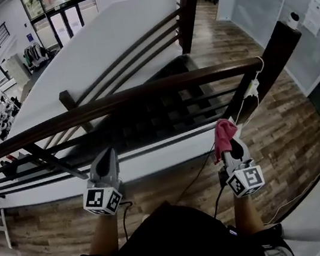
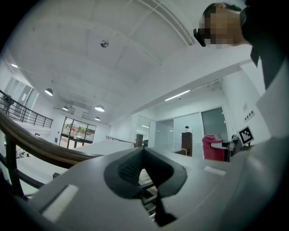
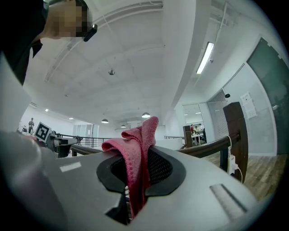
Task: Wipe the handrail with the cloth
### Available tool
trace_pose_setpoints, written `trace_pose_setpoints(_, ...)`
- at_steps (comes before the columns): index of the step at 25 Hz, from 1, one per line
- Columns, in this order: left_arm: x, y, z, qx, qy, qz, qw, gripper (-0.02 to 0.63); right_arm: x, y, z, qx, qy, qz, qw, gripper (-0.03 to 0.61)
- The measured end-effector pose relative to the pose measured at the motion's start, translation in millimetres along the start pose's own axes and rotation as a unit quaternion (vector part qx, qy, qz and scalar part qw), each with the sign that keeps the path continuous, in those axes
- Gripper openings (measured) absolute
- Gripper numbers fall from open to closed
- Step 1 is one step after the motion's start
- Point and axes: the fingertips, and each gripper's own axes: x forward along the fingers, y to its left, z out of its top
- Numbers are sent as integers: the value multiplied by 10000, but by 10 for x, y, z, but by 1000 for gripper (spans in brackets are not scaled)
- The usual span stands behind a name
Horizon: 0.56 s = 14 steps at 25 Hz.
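My right tool (image 3: 143,155) is clenched on the pink cloth (image 3: 135,135), which bunches up above its tips. My left tool (image 2: 143,150) is closed on nothing. Both hang on my side of the dark wooden handrail (image 1: 142,94), near it but apart. The rail's long edge runs left from the end post (image 1: 278,53), and the open stairwell (image 1: 164,117) lies beyond it.

Crumpled pink fuzzy cloth (image 3: 135,153) is pinched in the right tool (image 3: 133,180), poking up past its tips, near the long dark brown wooden handrail (image 1: 142,95), not touching.
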Motion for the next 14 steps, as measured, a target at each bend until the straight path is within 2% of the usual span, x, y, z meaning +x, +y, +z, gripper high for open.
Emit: trace_pose_setpoints(14,45,-3,-33,-64,101,-26,9999,0,-68,-116,-41,62,77,-156,9998,48)
